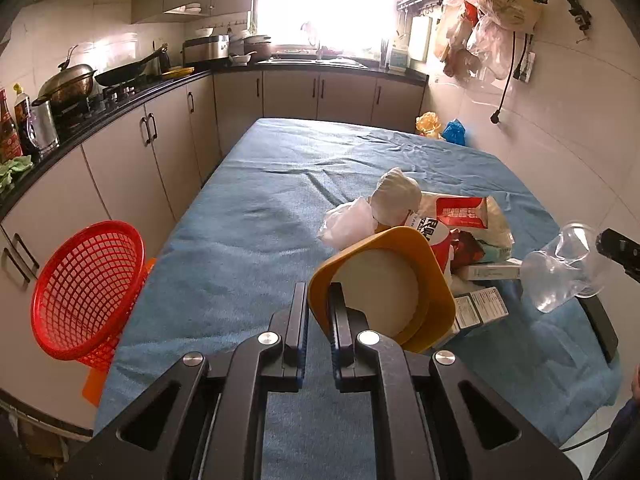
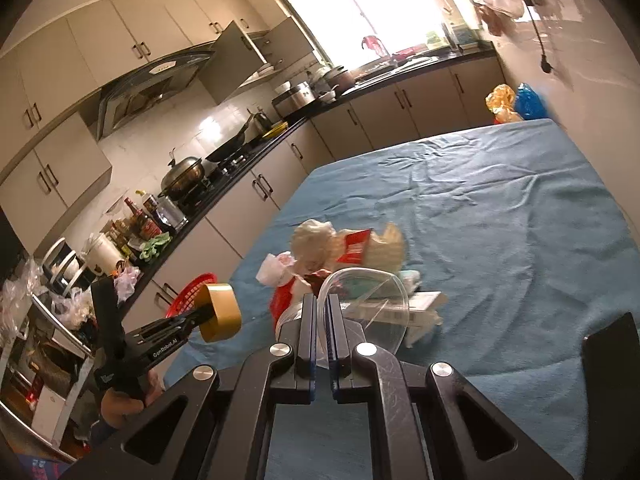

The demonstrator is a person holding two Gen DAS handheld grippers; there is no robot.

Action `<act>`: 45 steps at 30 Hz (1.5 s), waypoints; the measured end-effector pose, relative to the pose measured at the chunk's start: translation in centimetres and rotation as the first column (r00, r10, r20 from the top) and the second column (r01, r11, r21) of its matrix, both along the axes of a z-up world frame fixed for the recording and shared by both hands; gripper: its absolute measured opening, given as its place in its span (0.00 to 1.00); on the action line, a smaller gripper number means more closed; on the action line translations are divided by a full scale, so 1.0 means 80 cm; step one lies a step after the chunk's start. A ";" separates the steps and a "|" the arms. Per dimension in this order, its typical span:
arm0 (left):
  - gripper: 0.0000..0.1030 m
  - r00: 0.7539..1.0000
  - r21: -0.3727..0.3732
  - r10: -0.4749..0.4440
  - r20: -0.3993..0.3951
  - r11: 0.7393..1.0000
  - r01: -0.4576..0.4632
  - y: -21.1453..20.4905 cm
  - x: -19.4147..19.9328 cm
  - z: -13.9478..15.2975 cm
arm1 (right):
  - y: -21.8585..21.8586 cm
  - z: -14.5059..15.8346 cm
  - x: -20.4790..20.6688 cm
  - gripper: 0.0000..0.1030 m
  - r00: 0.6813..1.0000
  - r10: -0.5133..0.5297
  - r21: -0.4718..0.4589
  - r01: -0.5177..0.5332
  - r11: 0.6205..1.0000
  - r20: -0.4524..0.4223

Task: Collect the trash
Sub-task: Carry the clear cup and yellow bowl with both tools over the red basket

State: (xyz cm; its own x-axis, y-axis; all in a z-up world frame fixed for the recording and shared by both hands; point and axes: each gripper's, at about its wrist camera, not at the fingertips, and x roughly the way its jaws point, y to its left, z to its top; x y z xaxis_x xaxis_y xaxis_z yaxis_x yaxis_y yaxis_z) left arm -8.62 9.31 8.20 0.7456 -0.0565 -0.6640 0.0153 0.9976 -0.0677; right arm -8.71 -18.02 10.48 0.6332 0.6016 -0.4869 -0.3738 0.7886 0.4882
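Note:
My left gripper (image 1: 318, 312) is shut on the rim of a yellow square bowl (image 1: 384, 288), held above the blue tablecloth; the same yellow bowl (image 2: 220, 312) and left gripper (image 2: 196, 316) show at the left of the right wrist view. My right gripper (image 2: 319, 320) is shut on the rim of a clear plastic cup (image 2: 368, 304), which appears as the clear cup (image 1: 560, 272) at the right of the left wrist view. A pile of trash (image 1: 424, 216) lies on the table: white crumpled bags, red-and-white packaging, small boxes. The red mesh basket (image 1: 86, 292) stands off the table's left edge.
The blue-covered table (image 1: 260, 208) runs toward cabinets under the window. A counter with wok, pots and bottles (image 1: 68, 92) lines the left wall. Plastic bags (image 1: 492, 12) hang on the right wall. Yellow and blue bags (image 1: 440, 126) sit by the far right corner.

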 end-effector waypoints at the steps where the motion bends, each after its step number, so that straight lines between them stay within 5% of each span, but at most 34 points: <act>1: 0.09 1.000 0.000 0.000 0.001 1.000 0.000 0.000 0.000 0.001 | 0.005 0.001 0.000 0.05 1.000 0.004 -0.005 -0.004 1.000 0.005; 23: 0.09 0.985 -0.002 0.157 0.067 0.988 -0.157 0.075 -0.037 0.024 | 0.136 0.020 0.034 0.06 0.979 0.202 -0.012 -0.202 0.979 0.009; 45: 0.09 0.891 -0.030 0.453 0.020 0.891 -0.452 0.268 -0.069 0.002 | 0.388 0.020 0.088 0.06 0.911 0.410 -0.052 -0.412 0.910 -0.052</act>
State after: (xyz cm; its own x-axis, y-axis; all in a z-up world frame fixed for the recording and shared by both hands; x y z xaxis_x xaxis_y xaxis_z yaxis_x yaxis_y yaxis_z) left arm -14.16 30.77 8.36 0.7109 0.2759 -0.6470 -0.4356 0.8949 -0.0970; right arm -1.63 13.03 12.09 0.3159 0.7729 -0.5502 -0.6528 0.5979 0.4651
